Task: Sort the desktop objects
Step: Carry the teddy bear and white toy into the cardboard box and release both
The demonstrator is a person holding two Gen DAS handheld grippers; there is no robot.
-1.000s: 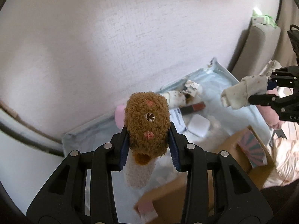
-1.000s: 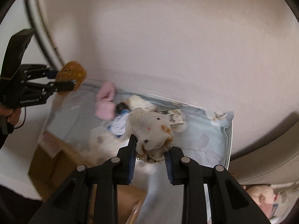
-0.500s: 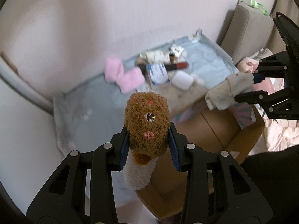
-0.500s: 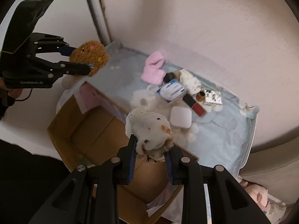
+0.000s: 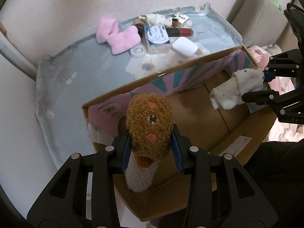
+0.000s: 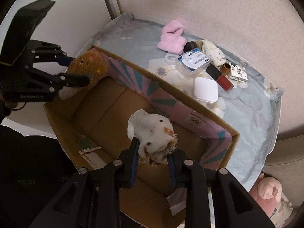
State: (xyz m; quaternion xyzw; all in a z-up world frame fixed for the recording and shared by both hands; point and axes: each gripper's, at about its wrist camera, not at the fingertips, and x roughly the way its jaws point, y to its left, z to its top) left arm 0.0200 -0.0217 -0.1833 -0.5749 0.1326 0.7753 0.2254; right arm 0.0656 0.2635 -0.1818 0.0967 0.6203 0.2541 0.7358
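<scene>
The left gripper has its fingers clamped on a fuzzy brown sock with pink dots. The right gripper grips a cream speckled sock. Both hang above an open cardboard box beside the desk.

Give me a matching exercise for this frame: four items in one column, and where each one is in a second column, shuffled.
Items:
1. brown fuzzy sock
2. white spotted sock
3. pink fuzzy socks
4. white case

Places:
A. lying on the blue tablecloth near the wall
B. held in the right gripper over the cardboard box
C. on the tablecloth beside the clear plastic box
D. held in the left gripper

Pairs: 1-D, 2-B, 3-A, 4-C
</scene>
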